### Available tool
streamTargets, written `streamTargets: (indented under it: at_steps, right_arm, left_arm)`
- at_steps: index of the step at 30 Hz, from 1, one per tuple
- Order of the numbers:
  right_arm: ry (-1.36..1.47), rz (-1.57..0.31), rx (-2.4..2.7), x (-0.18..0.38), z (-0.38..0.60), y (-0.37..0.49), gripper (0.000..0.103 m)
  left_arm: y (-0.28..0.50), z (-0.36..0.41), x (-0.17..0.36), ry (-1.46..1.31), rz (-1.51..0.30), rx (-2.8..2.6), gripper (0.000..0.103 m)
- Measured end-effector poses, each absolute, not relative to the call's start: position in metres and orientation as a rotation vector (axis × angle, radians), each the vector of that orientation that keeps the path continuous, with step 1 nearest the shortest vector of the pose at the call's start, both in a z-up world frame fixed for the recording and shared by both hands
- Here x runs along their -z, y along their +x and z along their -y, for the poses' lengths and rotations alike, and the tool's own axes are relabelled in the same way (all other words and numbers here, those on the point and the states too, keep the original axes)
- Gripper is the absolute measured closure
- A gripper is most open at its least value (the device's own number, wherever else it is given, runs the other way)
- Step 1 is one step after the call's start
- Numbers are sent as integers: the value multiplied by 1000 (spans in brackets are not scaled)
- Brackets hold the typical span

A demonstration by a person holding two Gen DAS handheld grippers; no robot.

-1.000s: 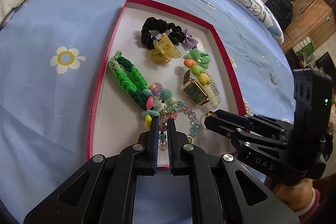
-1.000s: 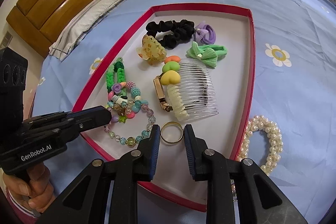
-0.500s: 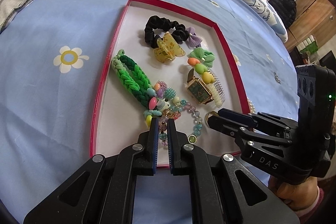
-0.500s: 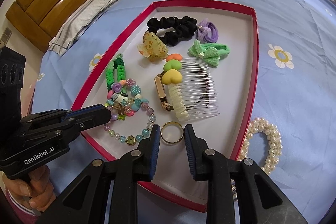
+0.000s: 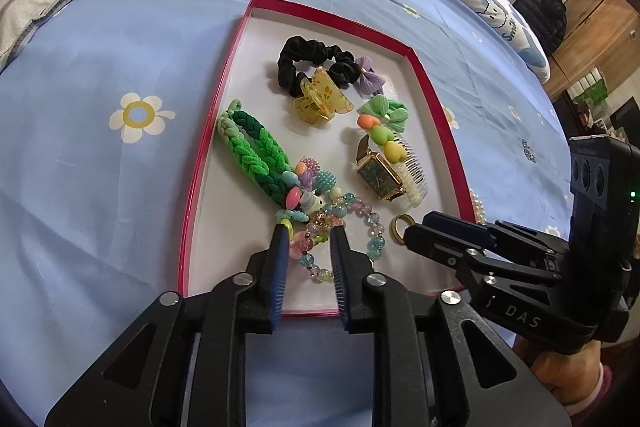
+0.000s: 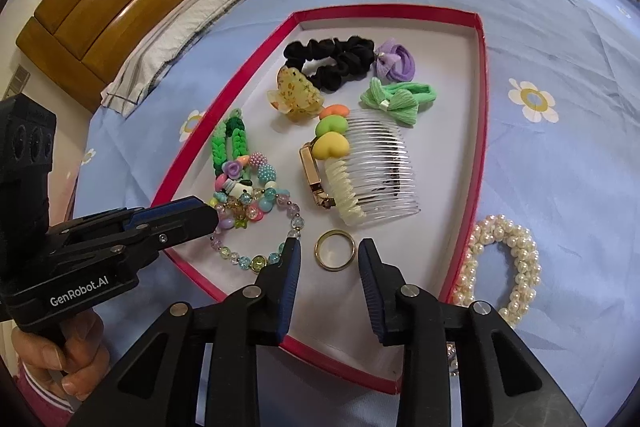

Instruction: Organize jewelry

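1. A red-rimmed tray with a white floor lies on a blue bedsheet printed with daisies.
2. The left gripper points down at the tray's near edge. Its jaws are opening, a narrow gap between them, and the beaded bracelet with its charm cluster lies on the tray floor in that gap; the pads do not press on it.
3. The right gripper hovers over the tray's near right part. Its jaws are opening too, and the gold ring lies flat between the fingertips, clear of both pads.
4. Farther into the tray lie a braided green band on the left, a black scrunchie, a yellow claw clip, a purple bow tie, a green bow tie, a clear comb and a gold watch.
5. A pearl bracelet lies on the sheet just outside the tray's right rim.
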State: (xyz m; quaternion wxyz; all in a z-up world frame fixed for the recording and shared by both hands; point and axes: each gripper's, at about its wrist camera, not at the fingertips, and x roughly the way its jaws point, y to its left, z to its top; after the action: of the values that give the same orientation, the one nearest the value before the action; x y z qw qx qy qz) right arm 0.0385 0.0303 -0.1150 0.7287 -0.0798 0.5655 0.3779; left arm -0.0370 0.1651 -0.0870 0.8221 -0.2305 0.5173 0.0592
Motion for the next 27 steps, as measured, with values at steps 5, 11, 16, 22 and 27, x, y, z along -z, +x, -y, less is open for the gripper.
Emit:
streamTargets:
  at_steps: [5, 11, 16, 22, 27]
  right_arm:
    - [-152, -1230, -834, 106, -20, 36, 70]
    - [-65, -1202, -813, 89, 9, 35, 52]
    - [30, -1174, -802, 72, 34, 33, 23]
    - [281, -1138, -773, 59, 66, 36, 0]
    - [649, -1148, -808, 73, 97, 33, 0]
  left_arm:
    - [-39, -164, 82, -485, -1090, -133, 73]
    - [-47, -163, 70, -482, -1060, -153, 52]
    - [-60, -161, 56, -485, -1013, -185, 31]
    - [-78, -157, 43, -496, -963, -211, 19]
    - [-92, -156, 36, -490, -929, -249, 16]
